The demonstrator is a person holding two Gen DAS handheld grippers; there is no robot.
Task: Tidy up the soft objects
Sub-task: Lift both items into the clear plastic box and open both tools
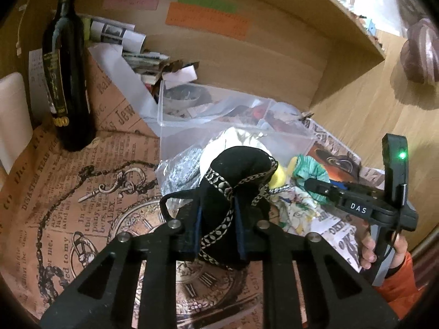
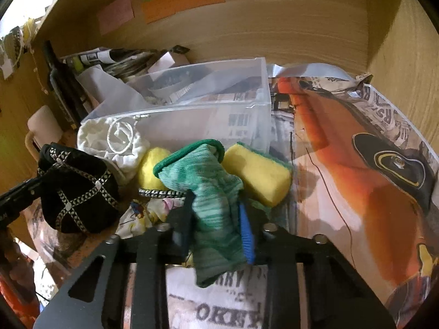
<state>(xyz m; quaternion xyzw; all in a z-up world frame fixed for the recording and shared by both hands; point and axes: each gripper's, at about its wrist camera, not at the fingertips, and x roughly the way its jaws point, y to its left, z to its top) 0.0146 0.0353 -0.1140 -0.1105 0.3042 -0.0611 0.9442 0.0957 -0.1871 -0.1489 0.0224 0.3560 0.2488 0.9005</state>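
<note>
My left gripper (image 1: 218, 203) is shut on a black cloth pouch with silver trim (image 1: 236, 181), held above the printed paper; the pouch also shows at the left of the right wrist view (image 2: 76, 189). My right gripper (image 2: 216, 208) is shut on a green knitted sock (image 2: 214, 192), seen from the left wrist view too (image 1: 310, 170). A yellow sponge (image 2: 258, 172), a yellow soft ball (image 2: 152, 167), a white drawstring bag (image 2: 109, 139) and a floral cloth (image 2: 142, 216) lie in front of a clear plastic box (image 2: 219, 109).
A dark wine bottle (image 1: 68, 82) stands at the left on printed newspaper-style sheets (image 1: 82, 192). Papers and clutter (image 1: 142, 60) pile behind the box against the wooden back wall (image 1: 247, 54). A silver foil bag (image 1: 181, 170) lies beside the pouch.
</note>
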